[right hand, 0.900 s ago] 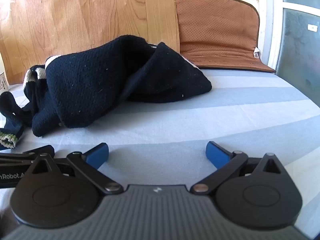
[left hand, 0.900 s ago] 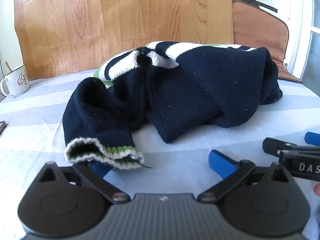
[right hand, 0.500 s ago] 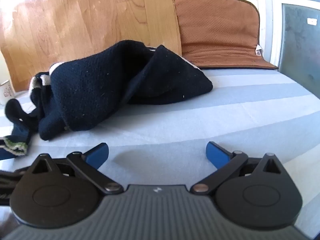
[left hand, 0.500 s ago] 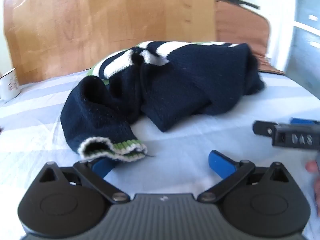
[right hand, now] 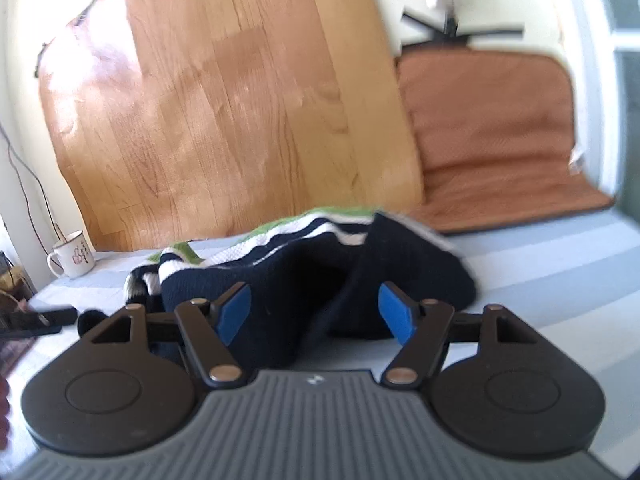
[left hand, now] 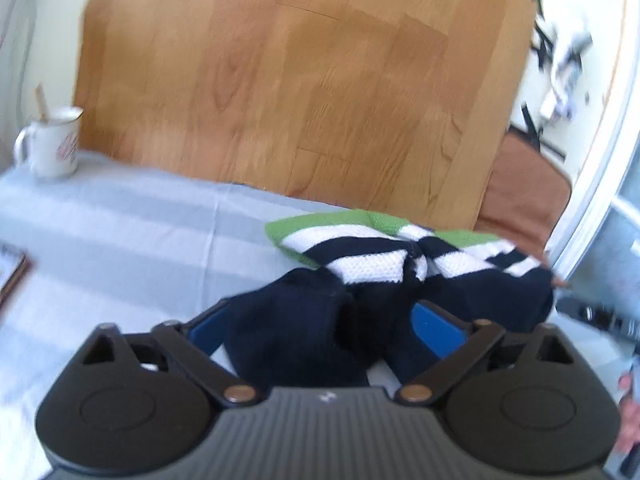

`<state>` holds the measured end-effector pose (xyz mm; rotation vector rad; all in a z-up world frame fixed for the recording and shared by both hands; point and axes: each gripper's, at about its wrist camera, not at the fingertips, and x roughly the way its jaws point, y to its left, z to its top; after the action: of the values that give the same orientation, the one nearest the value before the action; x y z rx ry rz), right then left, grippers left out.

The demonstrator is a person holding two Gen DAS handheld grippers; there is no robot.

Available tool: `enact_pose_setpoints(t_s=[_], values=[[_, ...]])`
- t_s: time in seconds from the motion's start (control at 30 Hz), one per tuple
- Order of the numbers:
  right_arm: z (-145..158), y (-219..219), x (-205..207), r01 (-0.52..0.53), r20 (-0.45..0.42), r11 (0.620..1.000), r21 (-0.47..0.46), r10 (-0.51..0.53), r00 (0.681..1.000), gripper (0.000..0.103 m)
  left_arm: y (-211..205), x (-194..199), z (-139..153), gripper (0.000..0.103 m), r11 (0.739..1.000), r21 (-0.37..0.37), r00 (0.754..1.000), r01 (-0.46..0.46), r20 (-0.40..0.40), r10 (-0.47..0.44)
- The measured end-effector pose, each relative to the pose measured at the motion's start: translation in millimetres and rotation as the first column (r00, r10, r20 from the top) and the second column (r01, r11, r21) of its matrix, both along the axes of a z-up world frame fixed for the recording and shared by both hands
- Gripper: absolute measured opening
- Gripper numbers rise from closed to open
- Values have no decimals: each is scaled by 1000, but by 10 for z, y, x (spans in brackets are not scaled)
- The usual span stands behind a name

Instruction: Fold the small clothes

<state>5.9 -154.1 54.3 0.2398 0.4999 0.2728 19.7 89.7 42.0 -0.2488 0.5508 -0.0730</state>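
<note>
Both grippers, left [left hand: 324, 330] and right [right hand: 314, 314], straddle the sweater [left hand: 400, 280] unclenched; a stick stands in the mug [left hand: 52, 146].

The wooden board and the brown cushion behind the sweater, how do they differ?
The wooden board is light, glossy and stands leaning on the wall; the brown cushion is darker, matte and bends forward onto the striped sheet. The board looks rigid with plank seams, the cushion soft with a dark trimmed edge. Both sit at the back, behind the sweater.
</note>
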Motion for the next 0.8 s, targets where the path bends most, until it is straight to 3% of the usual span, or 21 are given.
enact_pose_setpoints(t_s=[0.03, 0.1, 0.13, 0.17, 0.23, 0.4, 0.43, 0.53, 0.6, 0.67, 0.7, 0.8], values=[[-44, 40, 122, -9, -37, 1000, 28, 10, 999, 73, -35, 24, -49, 76, 1000, 27, 1000, 12, -3, -12], [-118, 79, 288, -16, -86, 998, 60, 21, 996, 55, -159, 143, -133, 19, 996, 85, 999, 5, -44, -1], [-141, 104, 315, -17, -104, 998, 57, 23, 994, 26, -173, 185, -176, 13, 996, 90, 997, -9, -71, 15], [-121, 106, 298, -24, -109, 998, 55, 29, 994, 18, -148, 172, -193, 12, 998, 64, 997, -17, -77, 22], [1, 125, 150, -51, -49, 998, 35, 53, 997, 11, -72, 25, -133, 11, 1000, 21, 999, -21, -47, 22], [249, 0, -331, -173, -18, 984, 37, 173, 985, 9, 261, -537, 155, 11, 998, -50, 998, -25, 61, 28], [280, -71, -482, -209, -13, 977, 51, 210, 978, 3, 341, -678, 202, 11, 997, -70, 997, -22, 79, 28], [393, -152, -945, -383, 19, 919, 98, 383, 924, 3, 562, -1096, 283, 11, 992, -123, 994, -28, 104, 41], [414, -149, -1256, -486, 20, 872, 60, 486, 874, 3, 678, -1391, 235, 11, 989, -147, 994, -30, 102, 45], [415, -172, -1453, -531, 24, 847, 23, 531, 847, 3, 750, -1567, 153, 10, 987, -155, 996, -39, 70, 50], [420, -193, -1477, -521, 22, 854, 5, 521, 853, 3, 786, -1627, 85, 9, 986, -157, 997, -47, 46, 55], [431, -292, -1335, -360, 24, 932, -29, 361, 932, 10, 817, -1720, 4, 9, 988, -143, 998, -59, 13, 61]])
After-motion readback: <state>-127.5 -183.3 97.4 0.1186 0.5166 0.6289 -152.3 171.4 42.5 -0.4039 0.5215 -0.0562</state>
